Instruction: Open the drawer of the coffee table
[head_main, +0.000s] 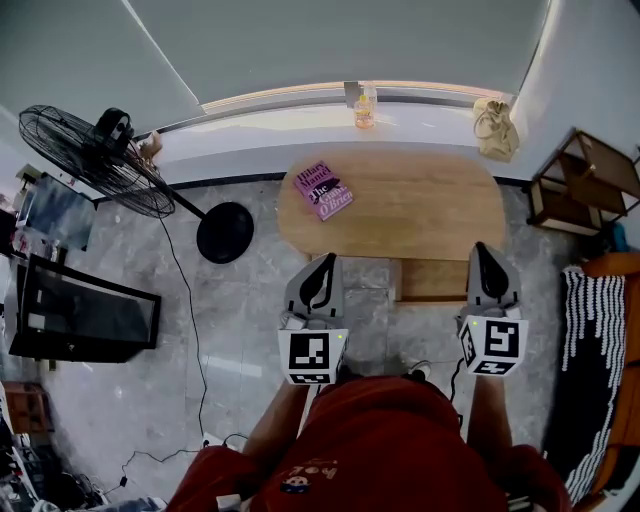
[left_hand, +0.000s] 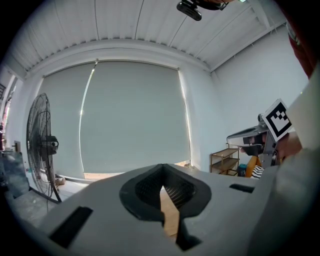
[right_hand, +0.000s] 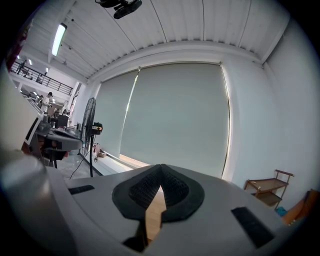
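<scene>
The table (head_main: 420, 205) stood ahead of the person, with a book (head_main: 323, 190) near its left end. The drawer (head_main: 432, 278) showed as a wooden block jutting from the table's near edge, between the two grippers and closer to the right one. From above it was unclear whether the drawer was already partly out, and no handle could be seen.

The left gripper (head_main: 327, 261) and the right gripper (head_main: 484, 250) both hung short of the table. In each gripper's own view the jaws were closed tip to tip with nothing between them.

The main risk was probably reaching in with the jaws closed. The tips would then only bump the drawer front or slip off it instead of catching an edge. With no handle in sight, a grab aimed from above might also land on the tabletop's rim.

A pull from one side could skew the drawer in its runners and jam it. A hard tug might drag the whole table across the smooth floor (head_main: 240, 320) and shift the book. The person stood close, so the drawer could also run into their legs.
</scene>
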